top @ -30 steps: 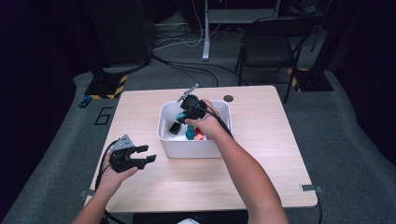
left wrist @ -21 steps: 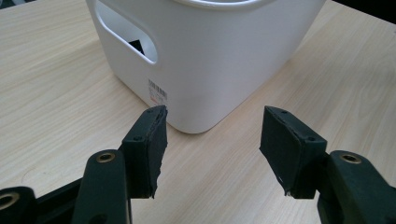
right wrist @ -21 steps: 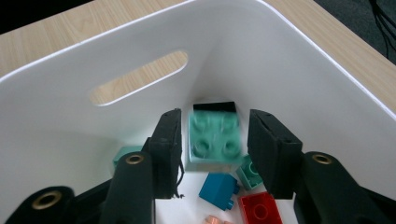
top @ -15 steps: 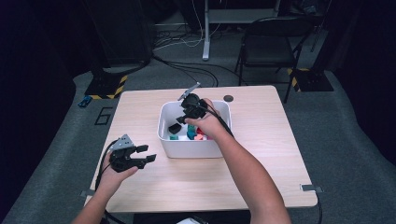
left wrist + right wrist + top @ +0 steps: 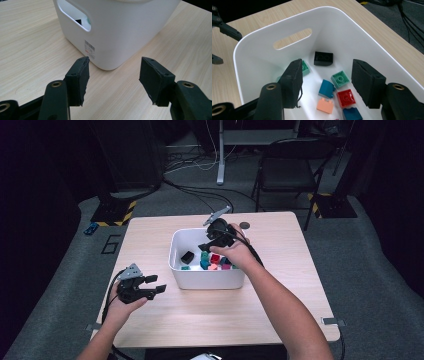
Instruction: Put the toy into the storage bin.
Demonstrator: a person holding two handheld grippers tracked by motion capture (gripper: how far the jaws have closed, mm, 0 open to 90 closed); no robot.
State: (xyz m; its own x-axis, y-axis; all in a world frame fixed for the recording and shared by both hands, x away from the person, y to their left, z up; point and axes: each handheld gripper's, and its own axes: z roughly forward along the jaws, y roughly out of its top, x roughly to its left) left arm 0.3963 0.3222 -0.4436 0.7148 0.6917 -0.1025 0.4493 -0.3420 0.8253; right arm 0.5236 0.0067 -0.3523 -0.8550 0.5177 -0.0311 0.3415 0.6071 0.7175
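Hovering my tongs at the white bin of bricks

My left gripper (image 5: 113, 75) rests on the table (image 5: 30, 45), jaws apart, empty, facing the white bin (image 5: 120, 32) and its barcode sticker (image 5: 89, 49), print too small to read; my right gripper (image 5: 325, 83) hangs over the bin, jaws just opened, empty, above loose bricks (image 5: 340, 79).

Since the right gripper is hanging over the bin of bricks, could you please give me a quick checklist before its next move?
1. Right gripper jaws have just been opening, nothing between them: ok.
2. Right gripper above the white bin: ok.
3. Bricks loose on the bin floor, black brick apart from the others: ok.
4. Left gripper open, holding nothing: ok.
5. Left gripper off the bin: ok.
6. Which brick comes next: cannot tell.
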